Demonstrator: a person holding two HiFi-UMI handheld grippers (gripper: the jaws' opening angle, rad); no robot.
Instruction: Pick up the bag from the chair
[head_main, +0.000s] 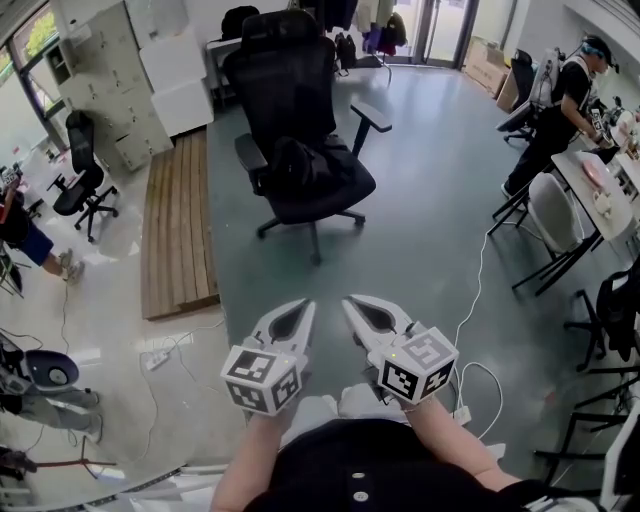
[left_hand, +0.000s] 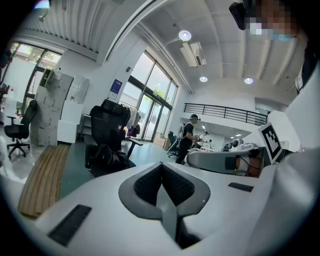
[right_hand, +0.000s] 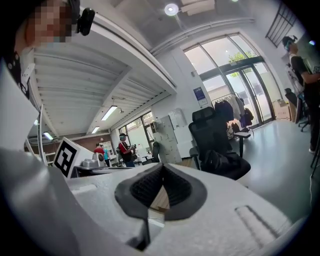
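Note:
A black bag (head_main: 295, 165) lies on the seat of a black office chair (head_main: 290, 70) in the middle of the grey floor. Both grippers hover low in the head view, well short of the chair. The left gripper (head_main: 304, 306) and the right gripper (head_main: 351, 301) point toward it side by side, each with its jaws shut and nothing between them. In the left gripper view the bag (left_hand: 105, 155) sits left of the shut gripper (left_hand: 161, 165). In the right gripper view the bag (right_hand: 216, 161) rests on the chair (right_hand: 210, 125), right of the shut gripper (right_hand: 162, 166).
A wooden pallet (head_main: 178, 230) lies left of the chair, beside white cabinets (head_main: 110, 90) and another black chair (head_main: 82, 180). A person (head_main: 560, 110) stands at desks on the right near a white chair (head_main: 555, 215). A white cable (head_main: 478, 290) and a power strip (head_main: 155, 358) lie on the floor.

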